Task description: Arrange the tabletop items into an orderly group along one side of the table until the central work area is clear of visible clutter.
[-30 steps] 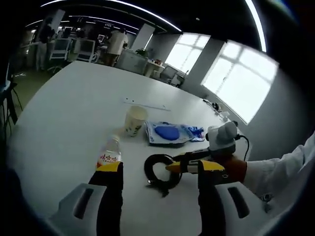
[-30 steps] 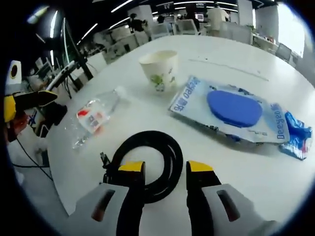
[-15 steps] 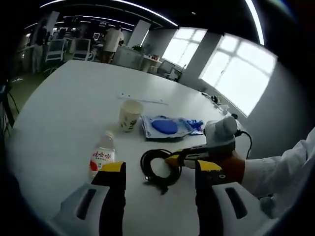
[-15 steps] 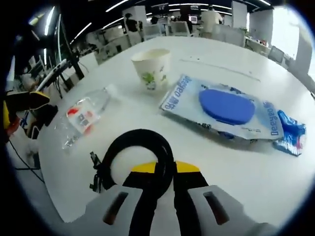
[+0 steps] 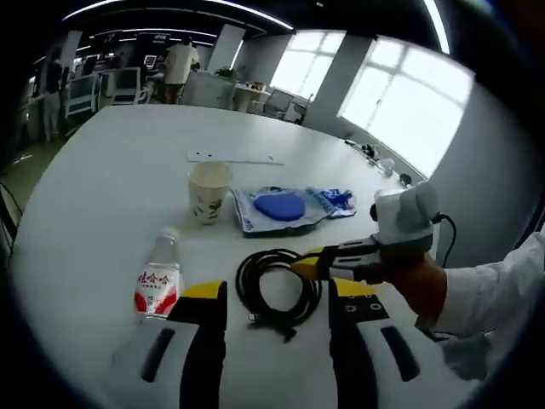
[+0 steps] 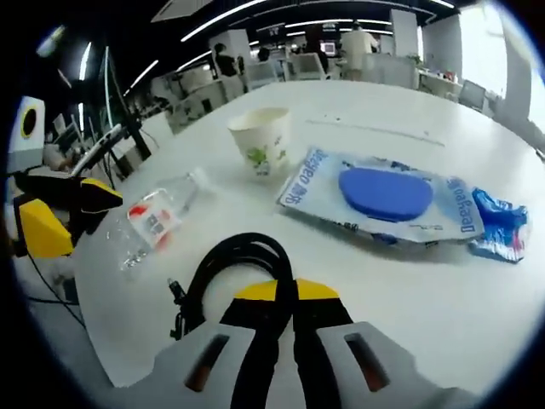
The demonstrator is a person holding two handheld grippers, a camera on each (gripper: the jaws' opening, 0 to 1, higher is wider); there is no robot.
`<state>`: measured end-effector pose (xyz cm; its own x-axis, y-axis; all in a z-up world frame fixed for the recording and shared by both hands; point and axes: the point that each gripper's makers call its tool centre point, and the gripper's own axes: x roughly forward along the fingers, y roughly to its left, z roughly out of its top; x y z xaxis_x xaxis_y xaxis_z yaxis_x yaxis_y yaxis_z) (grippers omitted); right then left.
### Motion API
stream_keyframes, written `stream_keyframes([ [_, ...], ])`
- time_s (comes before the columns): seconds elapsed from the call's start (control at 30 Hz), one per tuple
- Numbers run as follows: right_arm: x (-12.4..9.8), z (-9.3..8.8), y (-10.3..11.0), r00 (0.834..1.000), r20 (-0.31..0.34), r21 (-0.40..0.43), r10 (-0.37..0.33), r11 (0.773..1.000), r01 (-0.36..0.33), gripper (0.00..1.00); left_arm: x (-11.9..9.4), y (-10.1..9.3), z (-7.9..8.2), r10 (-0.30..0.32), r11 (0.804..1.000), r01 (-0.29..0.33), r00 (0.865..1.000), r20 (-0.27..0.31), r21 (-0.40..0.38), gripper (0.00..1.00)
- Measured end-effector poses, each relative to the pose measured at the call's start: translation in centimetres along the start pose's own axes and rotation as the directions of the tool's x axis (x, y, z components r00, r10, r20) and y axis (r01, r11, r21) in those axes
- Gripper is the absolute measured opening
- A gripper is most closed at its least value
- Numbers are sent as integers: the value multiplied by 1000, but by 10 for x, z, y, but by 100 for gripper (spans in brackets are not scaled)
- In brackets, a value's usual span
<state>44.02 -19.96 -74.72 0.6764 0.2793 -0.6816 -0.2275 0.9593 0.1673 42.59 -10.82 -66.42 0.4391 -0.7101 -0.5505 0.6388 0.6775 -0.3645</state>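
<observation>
Cable (image 6: 243, 264) lies coiled mid-worktop (image 5: 102, 170), clenched at its near loop by our right tool (image 6: 285, 294); our left tool (image 5: 268, 294) hangs released. We lift the coil whole, clearing bottle (image 5: 157, 281) and cup (image 5: 209, 189), toward the edge.

cable (image 6: 243, 266): black, coiled in a loose loop, lying flat on the white tabletop (image 5: 111, 170); near side of the loop pinched between the right gripper's (image 6: 285, 294) closed jaws; a plug end sticks out at the loop's edge.
bottle (image 5: 157, 279): clear plastic, white cap, red-and-white label; on its side, beside the coil.
paper cup (image 5: 209, 190): cream with a green print, upright, open top; beyond the bottle, just beside the packet.
packet (image 6: 383, 196): flat clear plastic pack with blue lettering, a blue oval pad inside; lying flat past the coil.
wrapper (image 6: 502, 223): crumpled blue plastic, touching the packet's far end.
</observation>
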Motion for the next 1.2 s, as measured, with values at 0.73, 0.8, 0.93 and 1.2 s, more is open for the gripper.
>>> stream_keyframes([
  [0.73, -21, 10, 0, 994, 111, 12, 0, 1000, -1, 0, 83, 14, -39, 96, 986, -63, 973, -211, 157, 42],
  [0.8, -21, 10, -1, 993, 114, 19, 3, 1000, -5, 0, 86, 15, -41, 104, 984, -67, 969, -222, 167, 42],
  [0.93, -25, 12, 1, 992, 126, 18, 12, 1000, -15, 0, 93, 18, -45, 108, 983, -70, 968, -228, 171, 36],
  [1.2, -28, 13, 5, 990, 136, 34, 33, 999, -38, 0, 92, 24, -50, 125, 973, -71, 962, -244, 219, 20],
])
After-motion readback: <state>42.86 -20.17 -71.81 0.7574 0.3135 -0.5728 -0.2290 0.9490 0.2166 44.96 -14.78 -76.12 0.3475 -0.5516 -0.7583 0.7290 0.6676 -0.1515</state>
